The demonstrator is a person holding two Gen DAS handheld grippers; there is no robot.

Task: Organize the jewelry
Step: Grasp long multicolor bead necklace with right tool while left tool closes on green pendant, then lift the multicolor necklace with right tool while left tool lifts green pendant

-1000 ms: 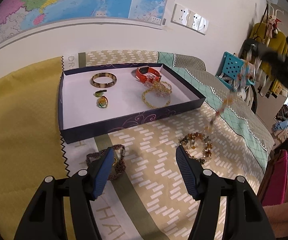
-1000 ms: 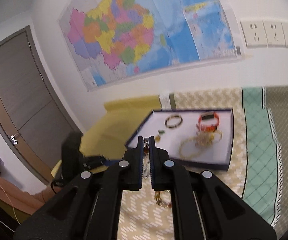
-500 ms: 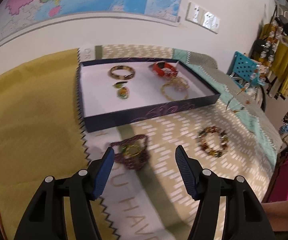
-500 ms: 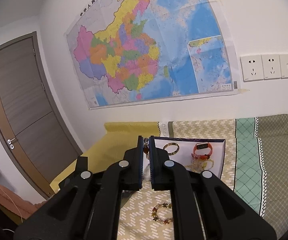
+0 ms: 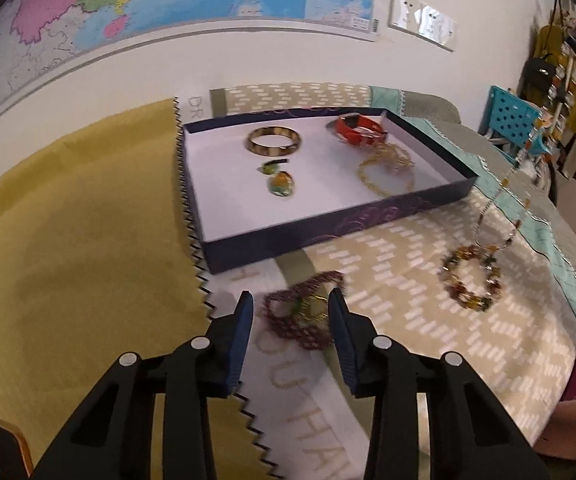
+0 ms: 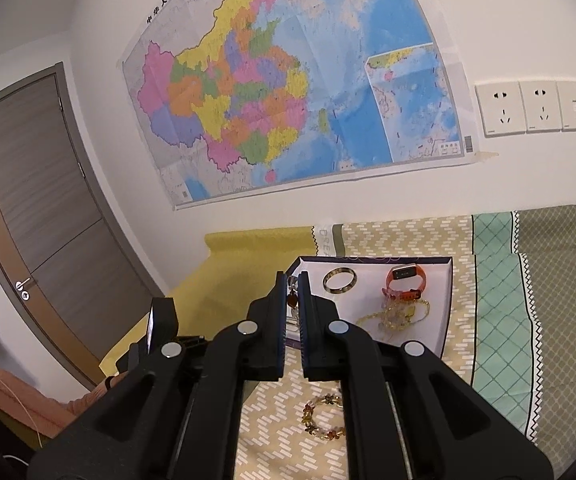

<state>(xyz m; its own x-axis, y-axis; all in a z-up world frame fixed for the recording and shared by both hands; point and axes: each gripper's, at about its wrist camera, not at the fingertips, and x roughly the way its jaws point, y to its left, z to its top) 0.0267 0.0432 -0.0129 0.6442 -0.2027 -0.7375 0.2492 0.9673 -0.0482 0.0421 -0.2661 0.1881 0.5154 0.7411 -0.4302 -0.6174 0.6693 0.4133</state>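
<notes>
A dark blue box (image 5: pixel 248 246) with a white floor holds a bangle (image 5: pixel 274 142), an orange watch (image 5: pixel 357 129), a gold chain (image 5: pixel 385 170) and two small pendants (image 5: pixel 282 183). My left gripper (image 5: pixel 291 314) is open, its fingers on either side of a dark red beaded necklace (image 5: pixel 303 316) on the cloth. My right gripper (image 6: pixel 292 294) is shut on a beaded necklace (image 6: pixel 292 300), which hangs as a thin strand (image 5: pixel 503 192) at the right of the left wrist view. An amber bead bracelet (image 5: pixel 471 278) lies on the cloth, also in the right wrist view (image 6: pixel 321 416).
The box sits on a patterned cloth (image 5: pixel 407 320) beside a yellow cloth (image 5: pixel 68 260). A wall with a map (image 6: pixel 288 92) and sockets (image 6: pixel 531 106) is behind. A door (image 6: pixel 28 220) is at left. A blue crate (image 5: pixel 515 114) and hanging clothes are at right.
My left gripper has moved onto the dark red necklace and its fingers have narrowed around it. My right gripper has lifted the beaded necklace higher, off the cloth.
</notes>
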